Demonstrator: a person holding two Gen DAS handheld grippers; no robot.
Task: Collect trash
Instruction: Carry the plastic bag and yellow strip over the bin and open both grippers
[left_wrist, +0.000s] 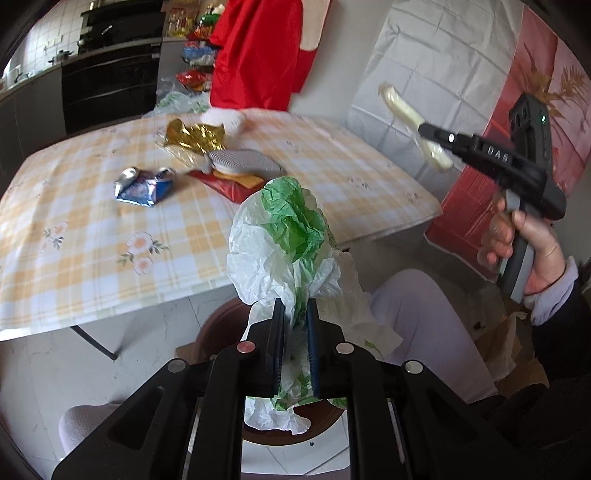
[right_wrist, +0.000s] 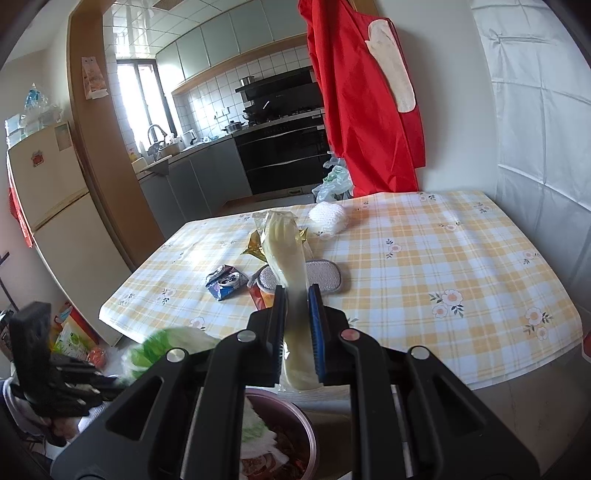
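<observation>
Now, left gripper (left_wrist: 295, 314): jaws narrow, clamped on a white-and-green bag (left_wrist: 284, 236), low centre of the left view, over a brown bin (left_wrist: 221, 321).
Right gripper (right_wrist: 297, 306): jaws pinched on a wrapped fork (right_wrist: 286, 254), mid-frame in the right view, above the bin (right_wrist: 306, 424), which holds scraps.
Surface (right_wrist: 424, 258): checked cloth, upper half of both views.
Trash left on it: blue wrapper (right_wrist: 225, 284), gold foil (left_wrist: 194, 134), red wrapper (left_wrist: 229, 186), white lump (right_wrist: 328, 218).
Also there: grey sponge (right_wrist: 325, 275) over the red wrapper.
Behind: red apron (right_wrist: 362, 103).
</observation>
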